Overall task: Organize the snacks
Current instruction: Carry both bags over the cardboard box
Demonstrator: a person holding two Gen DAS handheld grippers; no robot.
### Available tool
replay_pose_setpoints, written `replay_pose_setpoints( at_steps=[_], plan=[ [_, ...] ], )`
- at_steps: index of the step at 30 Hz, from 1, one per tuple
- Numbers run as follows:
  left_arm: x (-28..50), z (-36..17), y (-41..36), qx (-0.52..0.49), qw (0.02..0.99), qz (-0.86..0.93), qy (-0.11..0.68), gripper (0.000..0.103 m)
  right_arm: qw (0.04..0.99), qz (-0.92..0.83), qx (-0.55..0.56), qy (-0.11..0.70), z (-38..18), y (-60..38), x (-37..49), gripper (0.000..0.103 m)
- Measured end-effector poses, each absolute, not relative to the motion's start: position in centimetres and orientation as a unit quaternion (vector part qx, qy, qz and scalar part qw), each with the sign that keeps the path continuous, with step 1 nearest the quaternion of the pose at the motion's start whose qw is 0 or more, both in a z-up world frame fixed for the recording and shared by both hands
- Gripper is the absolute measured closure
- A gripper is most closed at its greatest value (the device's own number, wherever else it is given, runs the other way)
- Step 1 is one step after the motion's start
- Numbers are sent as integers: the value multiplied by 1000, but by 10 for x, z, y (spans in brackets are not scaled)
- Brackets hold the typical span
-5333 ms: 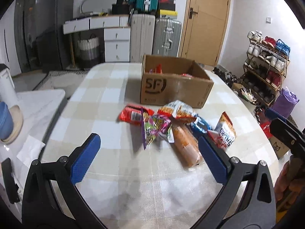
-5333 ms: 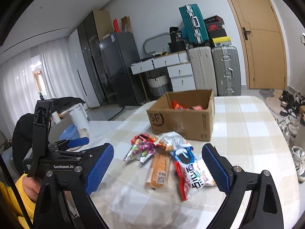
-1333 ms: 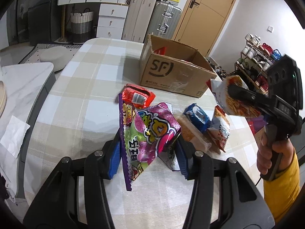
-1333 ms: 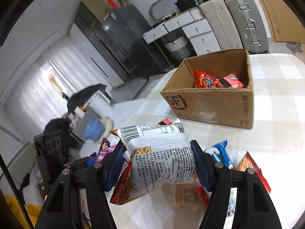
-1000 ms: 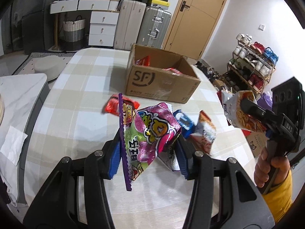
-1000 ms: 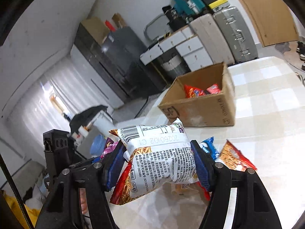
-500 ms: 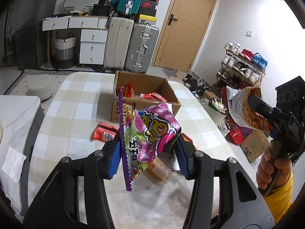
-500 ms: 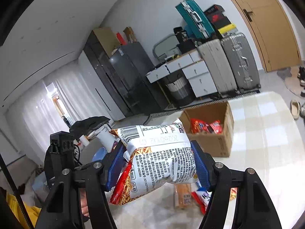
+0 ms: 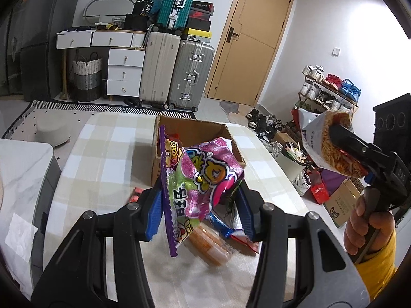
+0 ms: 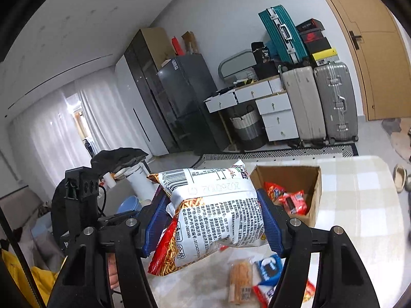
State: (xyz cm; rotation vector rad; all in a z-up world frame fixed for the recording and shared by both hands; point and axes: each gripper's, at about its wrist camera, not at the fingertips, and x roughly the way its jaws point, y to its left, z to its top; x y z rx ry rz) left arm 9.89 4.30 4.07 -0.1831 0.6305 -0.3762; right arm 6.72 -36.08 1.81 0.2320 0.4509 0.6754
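Note:
My left gripper [image 9: 200,208] is shut on a pink and green candy bag [image 9: 203,179], held up above the checked table [image 9: 108,138]. Behind the bag stands the open cardboard box [image 9: 200,131]. My right gripper [image 10: 213,218] is shut on a white noodle snack packet [image 10: 218,218]; the same packet [image 9: 326,141] shows at the right of the left wrist view, held by a hand in a yellow sleeve. The box [image 10: 312,192] holds red snack packs [image 10: 292,200]. An orange packet [image 10: 240,282] and a blue packet [image 10: 269,269] lie on the table below.
Loose snacks [image 9: 213,243] lie on the table under the left gripper. Suitcases [image 9: 177,69], white drawers [image 9: 123,71] and a door [image 9: 251,38] stand behind the table. A shoe rack [image 9: 331,89] is at the right. A grey side counter [image 9: 23,166] borders the table's left.
Both grippers have risen with their packets still gripped. The table, the box and the loose snacks now appear lower and farther away in both views.

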Motion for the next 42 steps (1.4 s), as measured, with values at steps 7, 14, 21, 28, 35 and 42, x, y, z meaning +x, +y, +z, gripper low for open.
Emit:
replay_pose_setpoints(
  at_steps=[7,14,21,28,35,42],
  plan=[
    [126,51,40,-83,928,-188,311,56,919,324,89,208,27,-351,89,35],
    [161,56,31,-76,928,-186,315,56,921,312,90,218,26,-347,132,35],
    [207,57,9,-60,926,-177,327,56,925,290,84,231,23,-343,192,35],
    [267,49,-15,-47,922,-167,347,55,922,270,97,259,7,-345,256,35],
    [319,20,-35,-42,910,-163,379,55,916,251,100,296,-24,-348,303,35],
    [352,-6,-43,-41,903,-160,398,55,911,242,103,319,-51,-348,326,35]
  ],
)
